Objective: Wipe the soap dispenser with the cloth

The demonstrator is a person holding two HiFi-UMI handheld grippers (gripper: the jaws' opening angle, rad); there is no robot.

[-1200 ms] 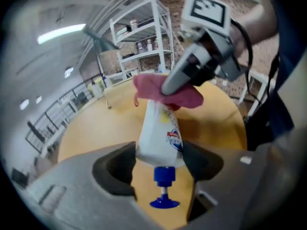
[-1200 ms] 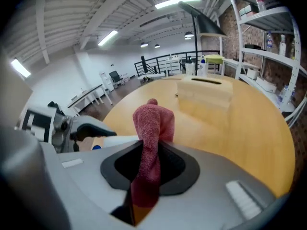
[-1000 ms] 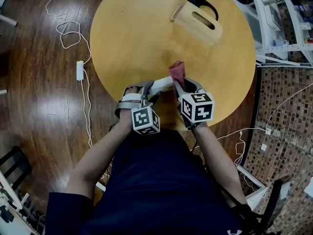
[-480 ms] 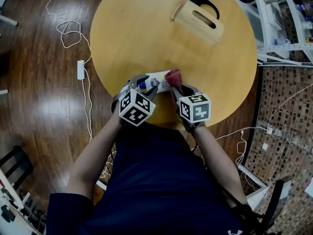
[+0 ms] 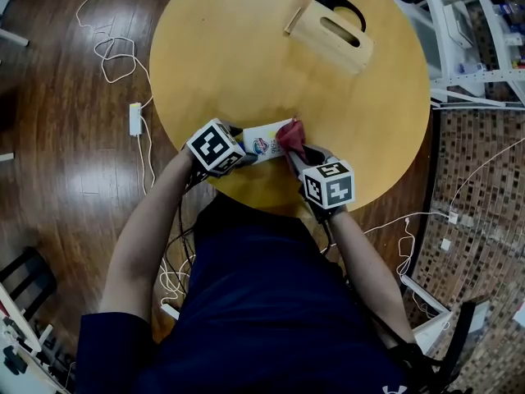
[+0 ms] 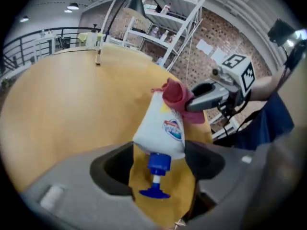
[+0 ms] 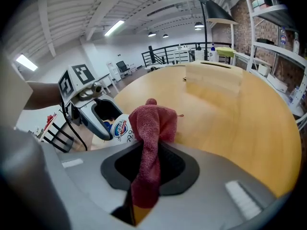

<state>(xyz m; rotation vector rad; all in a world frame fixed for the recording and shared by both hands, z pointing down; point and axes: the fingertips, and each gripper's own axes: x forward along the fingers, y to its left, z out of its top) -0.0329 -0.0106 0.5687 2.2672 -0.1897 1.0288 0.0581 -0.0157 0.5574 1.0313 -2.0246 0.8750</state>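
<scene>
The white soap dispenser (image 5: pixel 264 145) with a blue pump (image 6: pixel 157 175) lies tilted near the table's front edge, pump end toward my left gripper (image 6: pixel 159 153). That gripper's jaws have just been opening. They stand either side of the bottle's shoulders (image 6: pixel 160 128), and I see no squeeze. In the head view the left gripper (image 5: pixel 236 149) sits under its marker cube. My right gripper (image 7: pixel 149 163) is shut on a red cloth (image 7: pixel 152 123), which is bunched against the bottle's base. From above, the cloth (image 5: pixel 291 133) pokes out ahead of the right gripper (image 5: pixel 299 151).
A wooden box with a slot (image 5: pixel 332 35) and a black lamp base (image 5: pixel 340 2) stand at the far side of the round wooden table (image 5: pixel 238 64). White shelving (image 5: pixel 467 48) is at the right. A white cable and adapter (image 5: pixel 133 117) lie on the floor at the left.
My left hand has rolled and slid up and left over the table's edge, its cube now turned. The right gripper and cloth sank a little; the bottle stays between the two grippers.
</scene>
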